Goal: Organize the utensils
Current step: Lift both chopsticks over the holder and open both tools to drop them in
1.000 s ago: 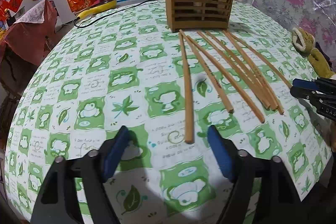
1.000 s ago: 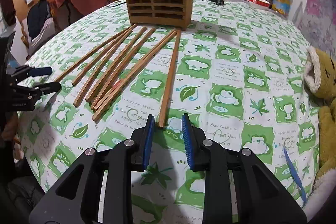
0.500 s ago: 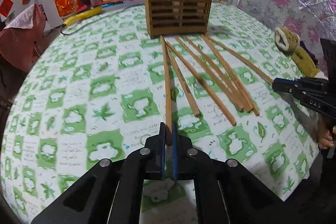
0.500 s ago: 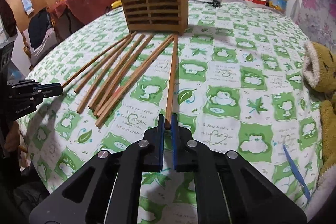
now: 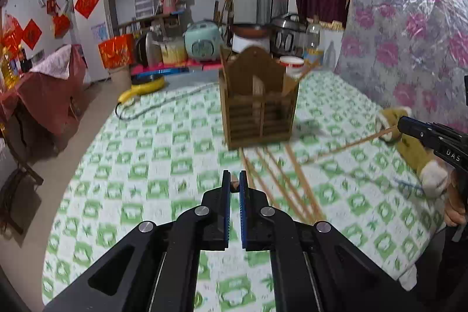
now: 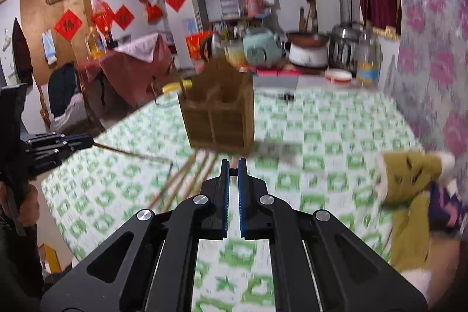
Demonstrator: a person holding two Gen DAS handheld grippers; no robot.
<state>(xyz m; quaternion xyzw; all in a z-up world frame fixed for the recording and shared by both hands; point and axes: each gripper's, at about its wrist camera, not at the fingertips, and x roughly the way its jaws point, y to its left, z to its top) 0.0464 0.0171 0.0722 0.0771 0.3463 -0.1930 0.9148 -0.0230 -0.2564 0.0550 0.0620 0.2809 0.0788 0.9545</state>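
Observation:
The wooden utensil holder (image 5: pixel 259 110) (image 6: pixel 219 119) stands upright on the green-checked tablecloth (image 5: pixel 152 165), with a chopstick or two leaning in it. My left gripper (image 5: pixel 234 180) (image 6: pixel 84 141) is shut on the near end of a chopstick (image 6: pixel 131 154), which hangs above the cloth. My right gripper (image 6: pixel 233 167) (image 5: pixel 409 127) is shut on the end of another chopstick (image 5: pixel 351 142), also lifted. Several more chopsticks (image 5: pixel 280 183) (image 6: pixel 187 177) lie fanned out on the cloth in front of the holder.
A yellow-brown soft toy (image 5: pixel 409 148) (image 6: pixel 409 174) lies at the table's right edge. A yellow tool with a black cable (image 5: pixel 143 88) lies at the far left. Rice cookers and pots (image 5: pixel 203 43) crowd the counter behind. A hand (image 5: pixel 454 209) holds the right gripper.
Both grippers closed on the near ends of chopsticks lying on the cloth, then rose with them. The two held chopsticks have come up off the table and both views tilt upward.

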